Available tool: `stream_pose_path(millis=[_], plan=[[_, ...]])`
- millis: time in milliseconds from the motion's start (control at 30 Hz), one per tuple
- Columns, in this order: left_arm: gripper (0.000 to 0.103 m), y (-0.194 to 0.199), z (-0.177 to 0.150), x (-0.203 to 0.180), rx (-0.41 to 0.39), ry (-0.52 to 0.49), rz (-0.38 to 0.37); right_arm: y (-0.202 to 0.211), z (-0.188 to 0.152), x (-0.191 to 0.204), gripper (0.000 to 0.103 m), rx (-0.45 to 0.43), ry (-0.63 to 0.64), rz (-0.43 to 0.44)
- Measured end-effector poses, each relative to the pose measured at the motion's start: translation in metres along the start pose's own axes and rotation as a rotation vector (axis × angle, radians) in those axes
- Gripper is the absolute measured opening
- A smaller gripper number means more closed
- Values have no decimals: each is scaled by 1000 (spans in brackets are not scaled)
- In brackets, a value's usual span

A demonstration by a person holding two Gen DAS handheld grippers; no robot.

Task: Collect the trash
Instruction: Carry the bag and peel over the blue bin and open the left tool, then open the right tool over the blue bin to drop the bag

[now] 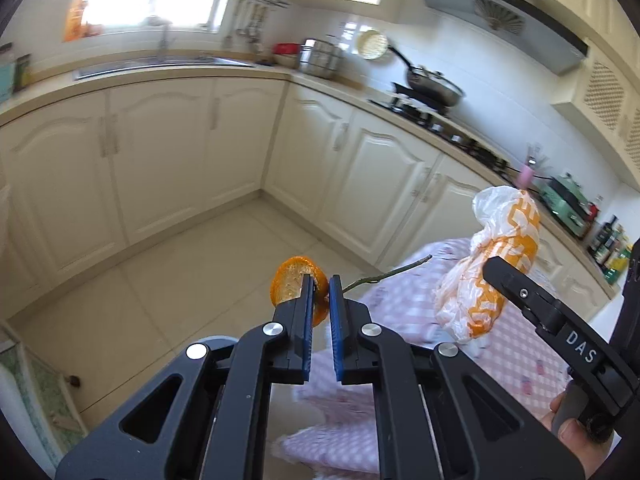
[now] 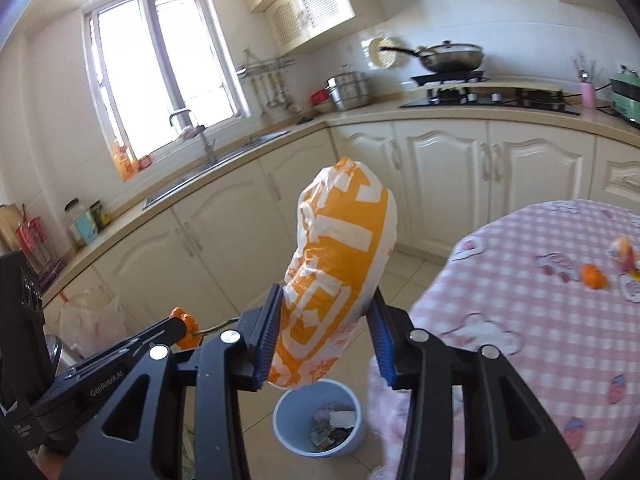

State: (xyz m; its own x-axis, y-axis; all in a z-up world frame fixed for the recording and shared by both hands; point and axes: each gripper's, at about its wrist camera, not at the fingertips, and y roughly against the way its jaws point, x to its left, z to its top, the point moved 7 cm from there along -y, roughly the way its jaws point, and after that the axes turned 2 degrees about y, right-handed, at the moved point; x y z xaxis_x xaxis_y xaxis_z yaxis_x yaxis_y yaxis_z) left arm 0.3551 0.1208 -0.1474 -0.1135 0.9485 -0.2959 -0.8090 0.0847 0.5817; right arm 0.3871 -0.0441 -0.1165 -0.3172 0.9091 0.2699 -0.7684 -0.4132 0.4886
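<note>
My left gripper [image 1: 322, 280] is shut on an orange peel [image 1: 292, 280] with a thin green stem [image 1: 384, 274], held in the air above the floor. It also shows in the right wrist view [image 2: 185, 326]. My right gripper [image 2: 326, 320] is shut on a crumpled orange and white plastic bag [image 2: 340, 272], held above a light blue trash bin [image 2: 320, 420] that has scraps inside. The bag also shows in the left wrist view [image 1: 488, 272]. More orange peel [image 2: 593, 276] and a wrapper [image 2: 622, 250] lie on the pink checked tablecloth [image 2: 540, 320].
Cream kitchen cabinets [image 1: 160, 152] run along the back and right, with a sink [image 1: 160, 64] and a stove with a pan [image 2: 448, 58]. The tiled floor [image 1: 180, 280] lies between them. A clear bag and a metal pot [image 2: 86, 328] stand at the left.
</note>
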Motion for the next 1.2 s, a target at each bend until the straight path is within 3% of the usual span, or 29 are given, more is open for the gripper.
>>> stream_pose_path(millis=[233,533,767,867,1200], plan=[[7,-19,-5,66,33,72,141,-50,-27,48,41,90,55,53],[7,-53,-14,113,89,113,267,-105,-52,77,41,174,82,76],[8,-76,-16,122,123,155,263,-129,-56,85,41,192,86,80],[14,-84,-16,123,133,178,240,-134,-57,84,41,200,83,80],[22,-81,-21,117,137,182,201,-145,-66,88,41,226,80,85]])
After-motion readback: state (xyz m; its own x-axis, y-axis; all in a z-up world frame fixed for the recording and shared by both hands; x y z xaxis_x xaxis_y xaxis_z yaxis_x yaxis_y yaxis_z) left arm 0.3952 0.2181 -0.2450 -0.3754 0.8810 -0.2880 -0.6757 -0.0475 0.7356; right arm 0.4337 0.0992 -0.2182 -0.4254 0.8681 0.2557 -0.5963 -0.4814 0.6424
